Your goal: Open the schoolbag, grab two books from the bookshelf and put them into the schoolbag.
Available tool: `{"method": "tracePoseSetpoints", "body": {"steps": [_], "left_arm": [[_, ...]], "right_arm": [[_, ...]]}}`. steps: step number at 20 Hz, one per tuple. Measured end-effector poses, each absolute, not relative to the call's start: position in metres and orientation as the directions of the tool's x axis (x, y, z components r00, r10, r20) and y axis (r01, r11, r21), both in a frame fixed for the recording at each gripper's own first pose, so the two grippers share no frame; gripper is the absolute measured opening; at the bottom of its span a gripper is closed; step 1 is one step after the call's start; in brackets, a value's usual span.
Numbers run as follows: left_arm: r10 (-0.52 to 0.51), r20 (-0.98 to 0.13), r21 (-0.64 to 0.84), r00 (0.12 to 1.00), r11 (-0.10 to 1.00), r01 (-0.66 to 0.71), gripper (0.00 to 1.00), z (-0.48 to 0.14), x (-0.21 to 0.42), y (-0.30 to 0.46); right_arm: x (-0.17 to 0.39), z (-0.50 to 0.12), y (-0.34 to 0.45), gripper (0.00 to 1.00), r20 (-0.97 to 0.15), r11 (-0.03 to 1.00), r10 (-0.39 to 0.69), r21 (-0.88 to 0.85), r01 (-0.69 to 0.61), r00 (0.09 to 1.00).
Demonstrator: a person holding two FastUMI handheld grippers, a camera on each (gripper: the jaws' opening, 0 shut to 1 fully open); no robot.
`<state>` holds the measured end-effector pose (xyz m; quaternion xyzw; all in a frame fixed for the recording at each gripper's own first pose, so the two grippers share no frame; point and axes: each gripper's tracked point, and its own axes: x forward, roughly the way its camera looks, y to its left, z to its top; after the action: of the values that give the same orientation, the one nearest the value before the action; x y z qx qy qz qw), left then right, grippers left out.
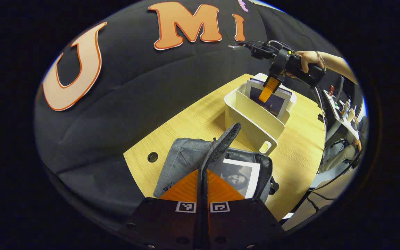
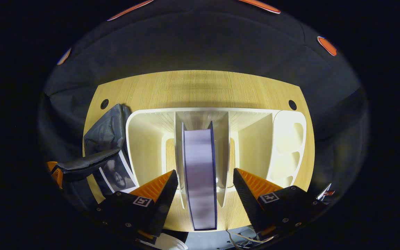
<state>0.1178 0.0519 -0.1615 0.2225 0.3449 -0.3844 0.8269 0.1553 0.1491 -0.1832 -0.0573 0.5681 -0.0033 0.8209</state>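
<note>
The grey schoolbag (image 1: 186,156) lies open on the wooden table (image 1: 200,114), with a book bearing a black-and-white cover (image 1: 241,175) inside it. My left gripper (image 1: 201,184) is shut on the bag's flap (image 1: 222,142) and holds it upright. Beyond it stands the white bookshelf (image 1: 252,125) with one book (image 1: 273,104) upright in it. A hand holds my right gripper (image 1: 269,90) over that book. In the right gripper view, the right gripper (image 2: 205,172) is open, one finger on each side of the book (image 2: 200,166) in the middle slot of the bookshelf (image 2: 148,139). The schoolbag (image 2: 106,132) lies to the left.
The table has round cable holes (image 1: 152,157) (image 2: 292,104) near its back edge. The shelf's side compartments (image 2: 252,146) hold nothing. Past the table's right edge stands another desk (image 1: 339,107) with small items, and cables hang there.
</note>
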Motion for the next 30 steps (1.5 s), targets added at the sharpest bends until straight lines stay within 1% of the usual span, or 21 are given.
{"method": "tracePoseSetpoints", "body": {"steps": [1, 2, 3, 4, 5, 6, 7, 8, 9, 10, 12, 17, 23, 27, 30], "left_arm": [[-0.48, -0.742, 0.103, 0.468, 0.608, 0.787, 0.01, -0.162, 0.118, 0.052], [-0.479, -0.743, 0.103, 0.468, 0.609, 0.787, 0.01, -0.162, 0.117, 0.053], [-0.479, -0.742, 0.103, 0.469, 0.609, 0.786, 0.01, -0.161, 0.117, 0.052], [-0.48, -0.743, 0.102, 0.468, 0.609, 0.786, 0.01, -0.161, 0.116, 0.053], [-0.479, -0.742, 0.101, 0.468, 0.611, 0.785, 0.01, -0.162, 0.115, 0.053], [-0.481, -0.742, 0.1, 0.467, 0.61, 0.786, 0.01, -0.161, 0.115, 0.053], [-0.482, -0.74, 0.099, 0.468, 0.61, 0.786, 0.01, -0.16, 0.114, 0.053], [-0.481, -0.739, 0.101, 0.472, 0.613, 0.783, 0.01, -0.16, 0.114, 0.055], [-0.481, -0.738, 0.102, 0.473, 0.613, 0.783, 0.01, -0.161, 0.115, 0.056], [-0.483, -0.736, 0.103, 0.474, 0.613, 0.784, 0.01, -0.163, 0.115, 0.056], [-0.491, -0.733, 0.098, 0.47, 0.608, 0.788, 0.01, -0.161, 0.112, 0.055], [-0.502, -0.728, 0.105, 0.468, 0.593, 0.799, 0.01, -0.159, 0.109, 0.053], [-0.508, -0.732, 0.13, 0.454, 0.55, 0.825, 0.01, -0.157, 0.111, 0.051], [-0.508, -0.744, 0.146, 0.434, 0.51, 0.848, 0.01, -0.158, 0.118, 0.048], [-0.511, -0.749, 0.162, 0.422, 0.475, 0.865, 0.01, -0.156, 0.12, 0.044]], "right_arm": [[0.154, -0.187, 0.149, 0.89, -0.936, 0.992, -0.079, -0.106, -0.061, 0.342], [0.154, -0.19, 0.148, 0.87, -0.939, 0.991, -0.087, -0.116, -0.066, 0.334], [0.154, -0.194, 0.149, 0.81, -0.94, 0.99, -0.09, -0.122, -0.077, 0.329], [0.153, -0.197, 0.149, 0.78, -0.94, 0.988, -0.097, -0.13, -0.081, 0.327], [0.152, -0.199, 0.15, 0.68, -0.941, 0.988, -0.096, -0.13, -0.085, 0.324], [0.151, -0.201, 0.154, 0.6, -0.943, 0.99, -0.075, -0.108, -0.087, 0.323], [0.151, -0.201, 0.159, 0.44, -0.944, 0.993, -0.062, -0.09, -0.072, 0.325], [0.15, -0.198, 0.16, 0.4, -0.943, 0.994, -0.067, -0.091, -0.059, 0.327], [0.148, -0.189, 0.16, 0.48, -0.941, 0.995, -0.064, -0.086, -0.052, 0.333], [0.146, -0.182, 0.163, 0.39, -0.939, 0.996, -0.05, -0.072, -0.052, 0.34], [0.142, -0.164, 0.164, 0.39, -0.934, 0.997, -0.042, -0.06, -0.039, 0.356], [0.13, -0.107, 0.153, 0.39, -0.903, 0.996, -0.076, -0.09, -0.013, 0.422], [0.088, -0.034, 0.148, 0.38, -0.863, 0.996, -0.067, -0.032, 0.078, 0.5], [0.048, -0.003, 0.148, 0.38, -0.835, 0.982, -0.017, 0.088, 0.165, 0.55], [0.016, -0.002, 0.153, 0.37, -0.806, 0.946, 0.055, 0.231, 0.228, 0.59]]}}
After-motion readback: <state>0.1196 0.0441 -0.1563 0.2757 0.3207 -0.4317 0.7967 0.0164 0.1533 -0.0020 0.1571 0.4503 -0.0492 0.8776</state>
